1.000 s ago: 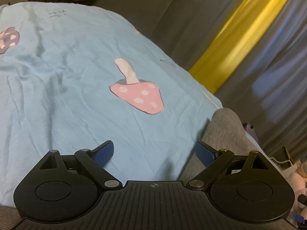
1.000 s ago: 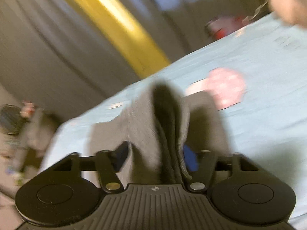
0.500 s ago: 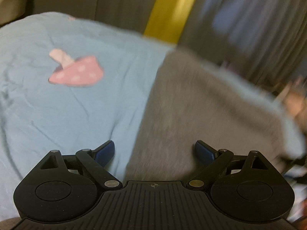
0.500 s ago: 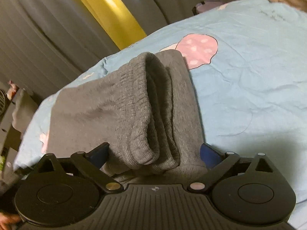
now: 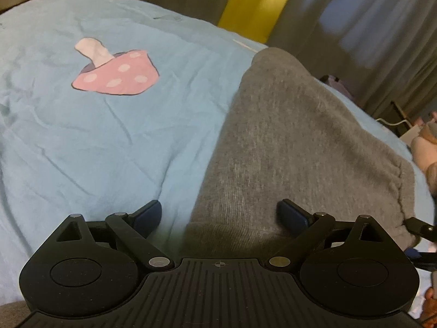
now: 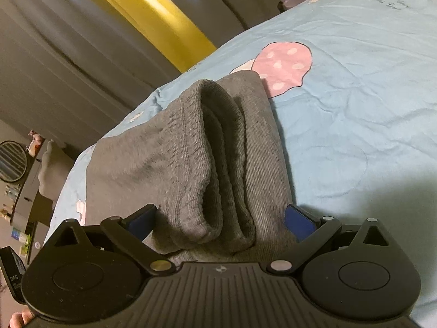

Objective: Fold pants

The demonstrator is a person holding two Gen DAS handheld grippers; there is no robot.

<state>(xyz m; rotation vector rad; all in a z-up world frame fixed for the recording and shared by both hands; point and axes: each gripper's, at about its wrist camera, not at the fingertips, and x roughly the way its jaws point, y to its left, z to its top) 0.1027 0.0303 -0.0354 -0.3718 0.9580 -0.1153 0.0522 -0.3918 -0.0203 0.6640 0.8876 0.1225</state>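
We have the grey pants (image 6: 191, 164) lying folded on the blue bedsheet (image 6: 355, 109), beside a pink mushroom print (image 6: 284, 65). The right gripper (image 6: 221, 218) has its jaws wide apart, straddling the stacked ribbed waistband without pressing it; the left gripper (image 5: 218, 213) is likewise spread over the smooth folded edge. The bulky roll of layers looks springy, so it may flop open unheld. If we pull back carelessly, 1 finger could snag the cloth and drag the stack askew.
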